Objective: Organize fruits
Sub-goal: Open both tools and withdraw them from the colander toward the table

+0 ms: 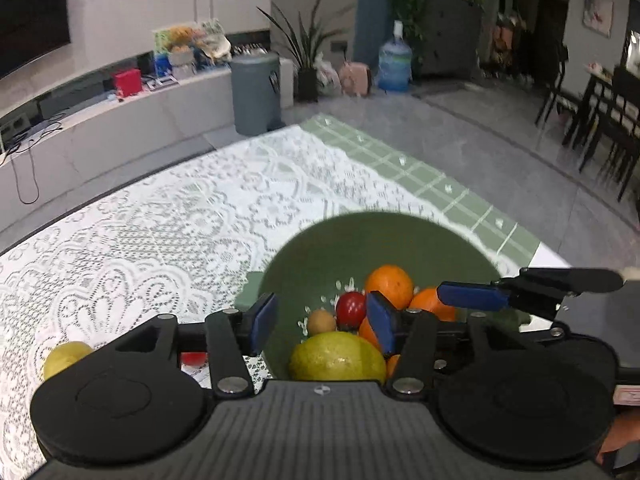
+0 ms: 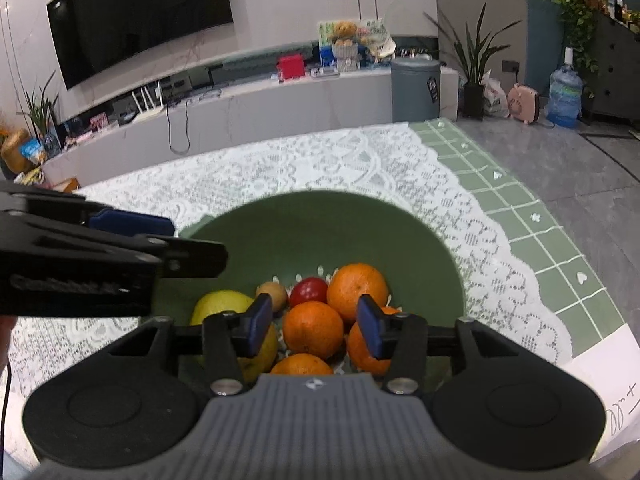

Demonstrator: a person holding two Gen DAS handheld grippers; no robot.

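Fruit fills the low part of the green bowl (image 2: 320,220), which stands on the lace cloth (image 1: 160,220): several oranges (image 2: 314,330), a small red tomato (image 2: 308,291), a little brown fruit (image 2: 272,294) and a large yellow-green lemon (image 1: 338,356). Both grippers hang above the bowl and point down into it, probably because this is the place where fruit is dropped. The left gripper (image 1: 322,320) stands about half open, with nothing between its blue pads; the fruit only shows below the gap. The right gripper (image 2: 314,326) is half open too and holds nothing. I judge the task is not finished, because another yellow fruit (image 1: 66,358) and a small red one (image 1: 194,358) lie on the cloth outside the bowl, just beside the left gripper.
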